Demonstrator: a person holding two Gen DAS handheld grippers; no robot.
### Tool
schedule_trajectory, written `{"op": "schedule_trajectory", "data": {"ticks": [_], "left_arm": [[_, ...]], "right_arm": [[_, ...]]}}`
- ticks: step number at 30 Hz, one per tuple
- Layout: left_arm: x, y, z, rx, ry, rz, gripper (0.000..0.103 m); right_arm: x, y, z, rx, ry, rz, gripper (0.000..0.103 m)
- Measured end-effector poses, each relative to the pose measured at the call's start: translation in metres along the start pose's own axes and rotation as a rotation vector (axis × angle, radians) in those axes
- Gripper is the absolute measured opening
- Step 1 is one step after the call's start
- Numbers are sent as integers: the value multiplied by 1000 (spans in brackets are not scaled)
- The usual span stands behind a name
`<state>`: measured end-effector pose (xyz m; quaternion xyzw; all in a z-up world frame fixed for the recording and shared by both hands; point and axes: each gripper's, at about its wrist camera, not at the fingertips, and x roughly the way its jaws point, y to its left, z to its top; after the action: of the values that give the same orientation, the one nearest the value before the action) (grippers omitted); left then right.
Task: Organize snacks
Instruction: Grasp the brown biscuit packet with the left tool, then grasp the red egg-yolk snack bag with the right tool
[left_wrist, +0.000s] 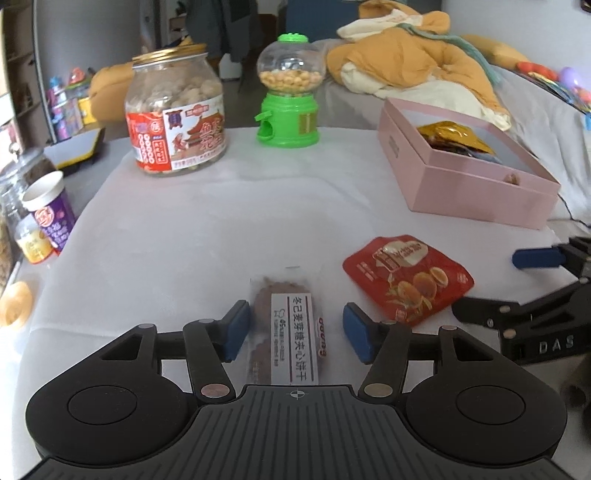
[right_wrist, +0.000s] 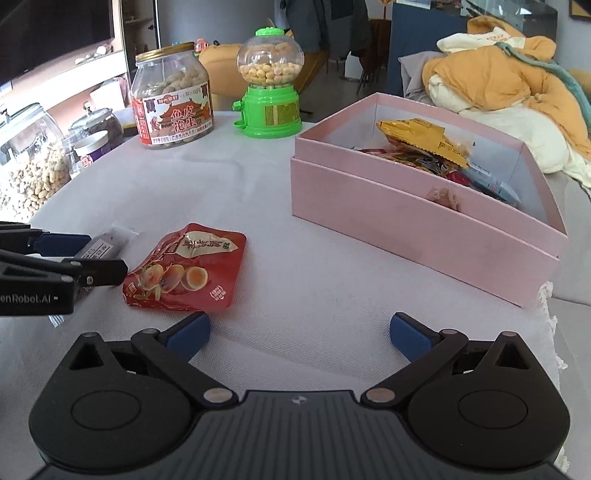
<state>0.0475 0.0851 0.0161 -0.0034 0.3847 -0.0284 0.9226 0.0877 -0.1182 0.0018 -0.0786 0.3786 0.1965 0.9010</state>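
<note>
While biscuit pack (left_wrist: 286, 332) is straddled by left gripper (left_wrist: 295, 330), jaws apart, right gripper (right_wrist: 299, 332) held wide, nr red pouch (right_wrist: 186, 269), pink box (right_wrist: 424, 221) beyond.

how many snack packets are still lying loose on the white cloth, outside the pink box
2. The biscuit packet lies between the open left gripper's fingers; the red pouch lies just to its right. Others may be hidden behind the pink box.

Both grippers — left gripper (left_wrist: 295, 334), right gripper (right_wrist: 300, 334) — are matte black with blue pads (left_wrist: 236, 330).
</note>
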Motion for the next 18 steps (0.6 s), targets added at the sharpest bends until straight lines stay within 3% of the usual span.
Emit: {"op": "schedule_trajectory", "data": {"ticks": [4,13,15,18], "left_arm": [[-3,10,0,-11,7,-5,48],[-15,13,-9,-55,30,8,48],[-16,14,-12,-70,15,5,48],[-16,13,-13,-71,8,10,48]], "right_arm": [[0,-1,0,4,-4,5,103],[-3,2,5,-8,73,20,103],[-3,4,13,-2,102,69,103],[-3,11,27,41,74,119,103]]}}
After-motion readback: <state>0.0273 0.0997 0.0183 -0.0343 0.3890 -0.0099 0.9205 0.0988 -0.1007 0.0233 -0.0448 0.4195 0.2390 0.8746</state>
